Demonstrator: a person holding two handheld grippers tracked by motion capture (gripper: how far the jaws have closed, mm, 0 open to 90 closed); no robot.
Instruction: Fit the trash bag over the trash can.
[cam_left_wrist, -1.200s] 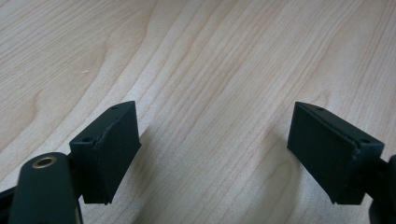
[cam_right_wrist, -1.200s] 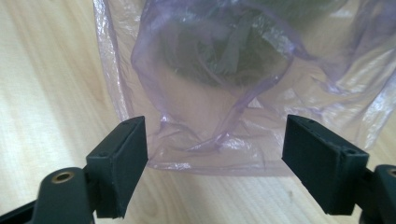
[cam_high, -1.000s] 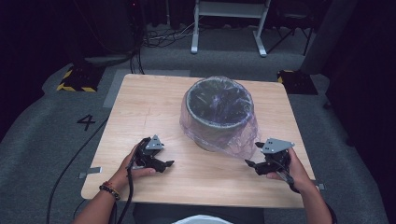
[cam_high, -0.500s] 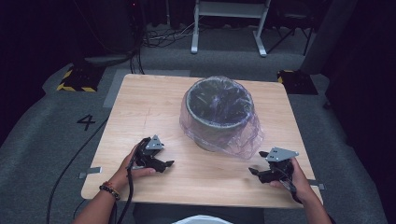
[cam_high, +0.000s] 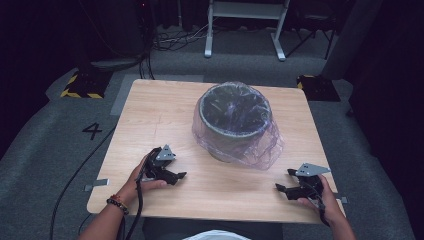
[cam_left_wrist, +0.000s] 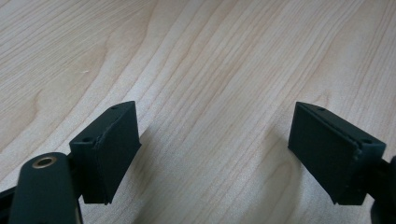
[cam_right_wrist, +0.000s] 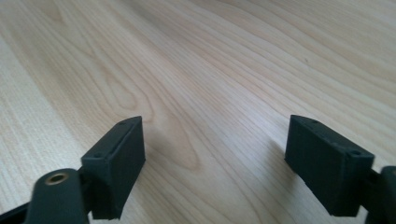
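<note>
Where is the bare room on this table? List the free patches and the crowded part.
Free: the far-left corner of the table, left of the bin; the near strip between the left gripper and the right gripper, both open over bare wood. Crowded: the centre, where the bin stands wrapped in a plastic bag spreading toward the right edge.

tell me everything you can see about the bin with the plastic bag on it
The bin is a round, dark grey container, plastic by its look, standing upright on the far middle of the wooden table. A thin, clear, faintly purple plastic bag lines it: the film drapes over the rim, hangs loosely down the outside and bunches on the tabletop at its near right. The mouth is open, and the inside looks dark. Only the bag and the table touch it; both grippers rest apart from it near the table's front edge.
</note>
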